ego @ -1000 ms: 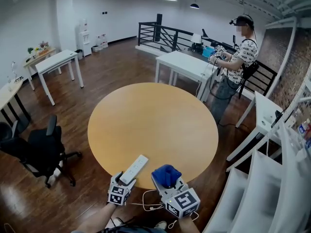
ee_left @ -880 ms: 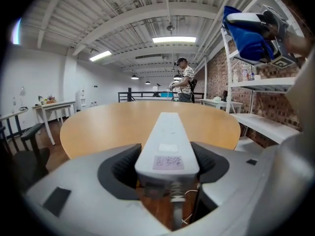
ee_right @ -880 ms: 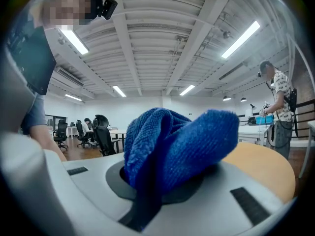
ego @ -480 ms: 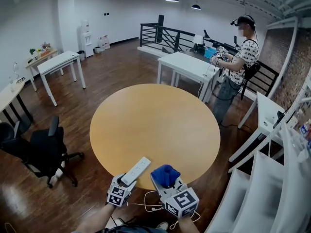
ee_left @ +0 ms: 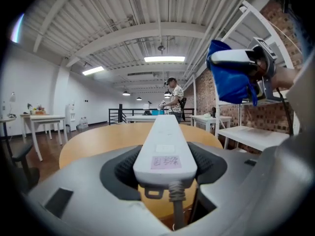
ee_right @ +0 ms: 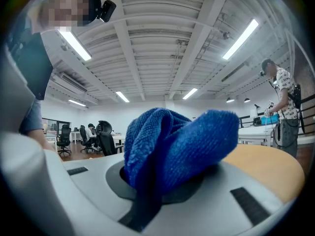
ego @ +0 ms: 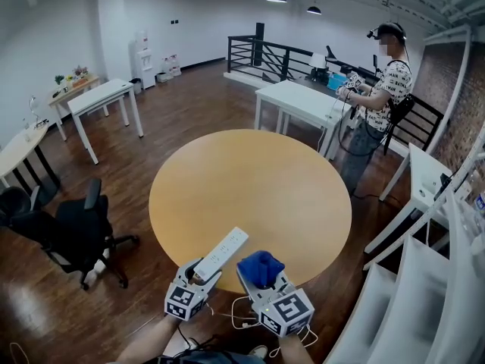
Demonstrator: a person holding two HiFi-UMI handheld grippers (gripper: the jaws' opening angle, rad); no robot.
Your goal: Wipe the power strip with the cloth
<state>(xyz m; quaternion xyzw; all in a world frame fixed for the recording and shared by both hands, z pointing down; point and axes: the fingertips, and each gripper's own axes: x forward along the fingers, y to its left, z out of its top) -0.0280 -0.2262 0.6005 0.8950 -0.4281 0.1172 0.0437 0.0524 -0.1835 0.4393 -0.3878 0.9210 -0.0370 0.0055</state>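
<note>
Power strip (ee_left: 165, 141): print on pink label (ee_left: 165, 162) too blurred to read; cord (ee_left: 176, 208) cut off at the lower edge. Cloth (ee_right: 177, 141): lower folds buried inside right tool (ee_right: 162, 186) (extent untellable). Left forearm (ego: 144, 346): cropped in head view.

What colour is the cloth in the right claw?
Bright blue; the cloth shows best in the right gripper view.
</note>
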